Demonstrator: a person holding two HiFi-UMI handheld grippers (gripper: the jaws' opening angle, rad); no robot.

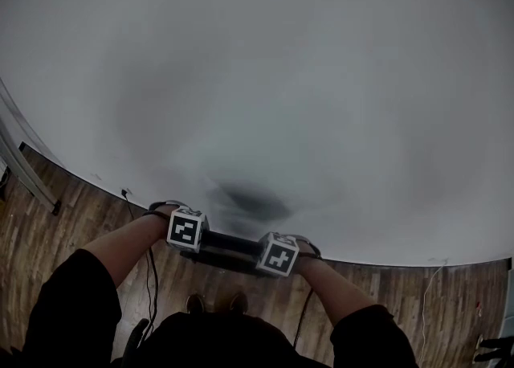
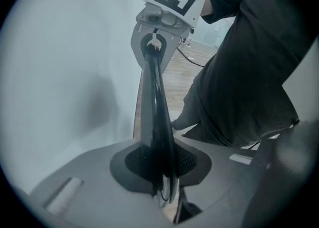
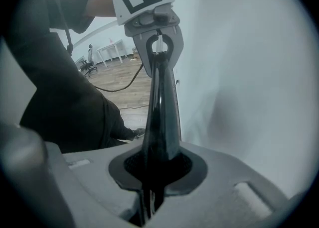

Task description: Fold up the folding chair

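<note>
Both tongs are clamped nearly closed on the chair (image 1: 229, 244). Left tongs (image 2: 164, 192) pinch one end of its thin dark top edge, right tongs (image 3: 147, 192) the other end. Pads sit tight on the edge in both gripper views, and each view looks along that edge to the opposite tongs. The chair hangs between the two hands over the wood floor (image 1: 72, 222), at the foot of the white wall (image 1: 257, 77), just in front of the person's shoes (image 1: 195, 304). Only a narrow dark strip of it shows from above, so my read is it's flat or near flat and this is the finishing step: get it upright and square. To do it well, hold both ends level and move the hands together so the edge doesn't twist in the pads. Don't ease the grip before the chair bears on the floor, and mind the cable (image 1: 150, 274) by the left arm. Writing: none readable. There are only black-and-white square patterns on the marker cubes (image 1: 186, 230), and no brand or label visible on the chair.
</note>
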